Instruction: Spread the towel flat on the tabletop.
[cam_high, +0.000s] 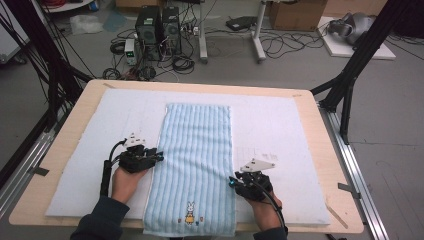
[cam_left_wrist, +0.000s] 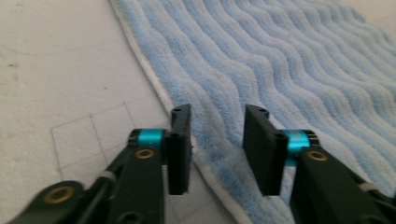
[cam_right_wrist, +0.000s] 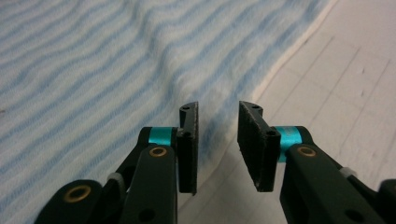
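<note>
Left tongs: we held the left gripper at the 9 o'clock edge of the towel, jaws parted to a middling gap; in the left gripper view the white hem ran between them, unpinched.
Right tongs: our right gripper sat at the towel's 3 o'clock edge, a little nearer us; in the right gripper view its jaws stood narrowly apart over the hem, gripping nothing.
Cloth: the light blue ribbed terry towel with a small rabbit motif lay flat and lengthwise from 12 to 6 o'clock down the middle of the white foam mat, its near end hanging just over the mat's front edge.
Surface: the mat covered most of the pale wooden table.
Hands: our left hand and right hand came in from 6 o'clock, either side of the towel.
Done so far: we judged the towel spread out and both tongs lined up on its long edges.
Left to do: no fold was visible; we judged that pinching both hems, lifting and folding all remained.
</note>
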